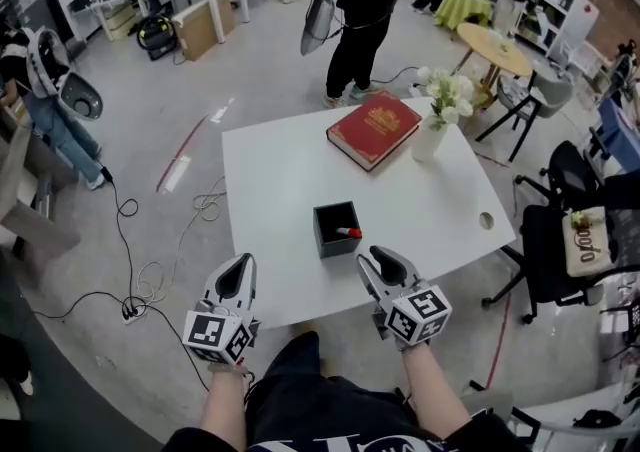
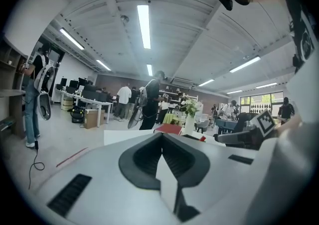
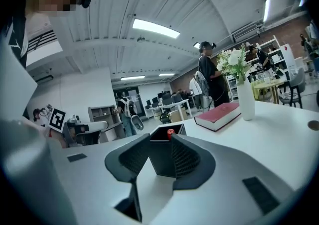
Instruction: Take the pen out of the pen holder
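Observation:
A black square pen holder [image 1: 334, 231] stands near the front of the white table [image 1: 280, 180], with a red-capped pen [image 1: 348, 232] inside it. My right gripper [image 1: 375, 256] hovers just short of the holder, to its near right, open and empty. In the right gripper view the holder [image 3: 160, 159] shows between the spread jaws, farther off, with the pen's red cap [image 3: 170, 132] over its rim. My left gripper [image 1: 242, 262] is at the table's front edge, left of the holder, its tips [image 2: 162, 137] meeting with nothing between them.
A red book [image 1: 374, 128] and a white vase of flowers [image 1: 430, 135] sit at the table's far side. A person [image 1: 360, 20] stands beyond it. Black chairs [image 1: 560, 230] crowd the right side, and cables [image 1: 150, 280] lie on the floor at left.

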A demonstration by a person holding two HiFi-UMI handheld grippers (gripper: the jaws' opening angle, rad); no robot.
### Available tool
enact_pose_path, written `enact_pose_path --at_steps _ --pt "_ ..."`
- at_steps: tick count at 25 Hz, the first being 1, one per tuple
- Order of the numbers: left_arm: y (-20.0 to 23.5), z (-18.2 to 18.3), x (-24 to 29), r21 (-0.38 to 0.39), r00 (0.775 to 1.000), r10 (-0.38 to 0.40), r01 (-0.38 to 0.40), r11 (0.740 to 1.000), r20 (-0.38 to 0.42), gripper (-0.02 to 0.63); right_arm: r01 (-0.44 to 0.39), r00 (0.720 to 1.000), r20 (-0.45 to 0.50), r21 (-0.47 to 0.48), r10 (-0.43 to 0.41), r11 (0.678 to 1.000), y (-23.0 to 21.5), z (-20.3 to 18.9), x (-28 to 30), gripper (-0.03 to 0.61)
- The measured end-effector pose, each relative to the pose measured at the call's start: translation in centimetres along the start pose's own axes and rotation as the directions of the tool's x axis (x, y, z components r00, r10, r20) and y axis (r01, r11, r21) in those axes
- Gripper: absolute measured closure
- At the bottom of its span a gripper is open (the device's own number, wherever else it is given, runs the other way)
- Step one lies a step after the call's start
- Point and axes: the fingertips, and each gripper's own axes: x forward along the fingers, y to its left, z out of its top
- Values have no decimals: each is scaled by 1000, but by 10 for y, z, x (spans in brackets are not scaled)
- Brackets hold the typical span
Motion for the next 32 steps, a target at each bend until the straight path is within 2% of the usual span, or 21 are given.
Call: enact_pose_path --at_steps 7,13,16,19,24,32 --pt "11 8 44 1 999 -40 40 999 -9 609 12 1000 -25 -40 -13 999 -17 6 30 443" --pt "23 5 67 -19 998 -52 52 998 -24 609 13 998 -55 -152 -21 988 -15 11 43 483" --pt "23 4 75 -25 997 -68 67 997 -25 609 18 997 -69 -176 -31 984 -16 12 49 512" --pt "25 3 81 -29 996 -79 78 997 -28 609 24 997 -66 -193 -37 981 -16 15 55 512" --pt "31 1 88 -33 996 -87 85 996 -37 609 26 992 -111 -281 -60 959 -14 18 70 511" --pt "27 3 97 -44 993 -116 114 993 -33 609 -4 991 -133 -275 -34 961 -8 19 85 511"
